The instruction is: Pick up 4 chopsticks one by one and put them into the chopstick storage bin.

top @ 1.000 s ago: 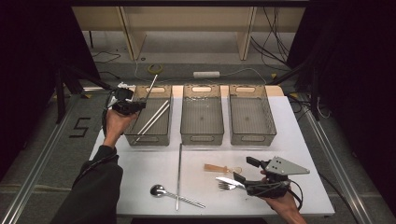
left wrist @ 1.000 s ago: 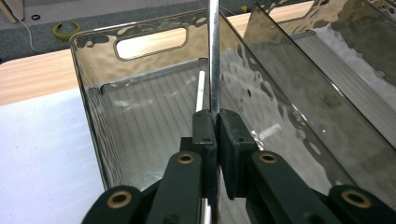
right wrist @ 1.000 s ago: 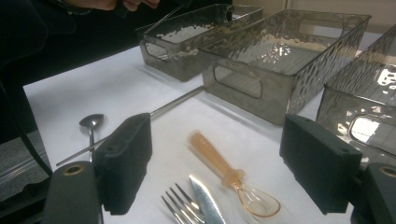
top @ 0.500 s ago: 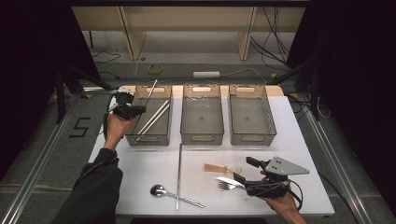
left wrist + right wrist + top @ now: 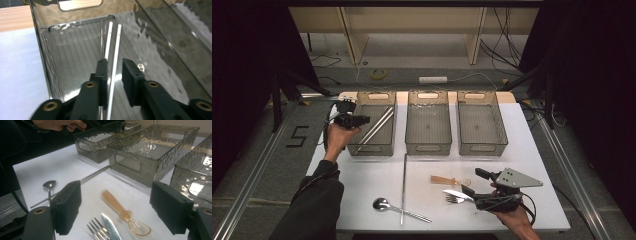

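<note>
My left gripper (image 5: 362, 120) (image 5: 115, 62) hangs over the left grey bin (image 5: 371, 149) (image 5: 42, 50). Its jaws have just been opening and now stand apart. A thin metal rod (image 5: 116, 45) runs between them without being pinched, and a second rod (image 5: 108, 37) lies beside it in the bin; in the high view they show as a pair of rods (image 5: 379, 125). My right gripper (image 5: 473, 183) (image 5: 116, 187) rests open near the front right. Before its wide jaws lie an amber spoon (image 5: 449, 180) (image 5: 117, 206), a fork (image 5: 453, 199) (image 5: 98, 231) and a knife (image 5: 457, 194) (image 5: 110, 227).
Two more grey bins, the middle (image 5: 428, 148) and the right (image 5: 482, 147), stand in the same row. A long metal rod (image 5: 404, 187) (image 5: 92, 176) and a metal spoon (image 5: 384, 204) (image 5: 49, 184) lie on the white table in front.
The left gripper's jaws have parted. The rod end that stuck up past that gripper has dropped into the bin. The right gripper has stayed still.
</note>
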### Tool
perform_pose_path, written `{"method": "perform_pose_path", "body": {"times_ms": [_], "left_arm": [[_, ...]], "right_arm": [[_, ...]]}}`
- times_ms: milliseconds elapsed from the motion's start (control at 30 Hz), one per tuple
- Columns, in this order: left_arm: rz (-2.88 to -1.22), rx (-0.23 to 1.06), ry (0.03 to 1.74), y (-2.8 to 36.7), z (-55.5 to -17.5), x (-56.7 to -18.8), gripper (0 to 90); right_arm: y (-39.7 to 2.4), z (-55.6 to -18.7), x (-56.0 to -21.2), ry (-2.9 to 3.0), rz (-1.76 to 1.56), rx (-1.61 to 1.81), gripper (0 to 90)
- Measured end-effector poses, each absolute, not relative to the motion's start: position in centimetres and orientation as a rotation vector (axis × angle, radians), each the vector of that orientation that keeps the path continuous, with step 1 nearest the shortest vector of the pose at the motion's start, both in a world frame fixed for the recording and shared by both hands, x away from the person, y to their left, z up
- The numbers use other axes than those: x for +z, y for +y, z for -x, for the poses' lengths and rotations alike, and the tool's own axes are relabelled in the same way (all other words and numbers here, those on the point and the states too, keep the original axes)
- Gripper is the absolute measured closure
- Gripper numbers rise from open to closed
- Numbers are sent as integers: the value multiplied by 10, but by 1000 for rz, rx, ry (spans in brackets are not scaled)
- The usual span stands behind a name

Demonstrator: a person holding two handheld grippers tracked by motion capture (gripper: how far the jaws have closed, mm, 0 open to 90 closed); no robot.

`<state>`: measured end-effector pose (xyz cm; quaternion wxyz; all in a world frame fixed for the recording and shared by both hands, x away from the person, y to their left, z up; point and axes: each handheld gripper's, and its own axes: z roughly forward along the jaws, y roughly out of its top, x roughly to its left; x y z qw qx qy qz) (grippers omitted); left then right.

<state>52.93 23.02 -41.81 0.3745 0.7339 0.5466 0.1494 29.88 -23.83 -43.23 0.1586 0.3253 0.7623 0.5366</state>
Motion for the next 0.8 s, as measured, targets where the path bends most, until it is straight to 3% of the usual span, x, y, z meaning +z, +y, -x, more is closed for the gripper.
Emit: {"method": "perform_pose_path", "body": {"times_ms": [300,500,800], "left_arm": [[-1872,299,1438,226,-504,-406,490],[-1833,251,1454,231,-480,-396,458],[-1905,225,1416,211,-433,-397,417]], "right_arm": [[-238,-299,-432,2176,-932,1534,262],[-238,-298,-431,2177,-922,1531,262],[-238,-296,-430,2174,-914,1527,262]]}}
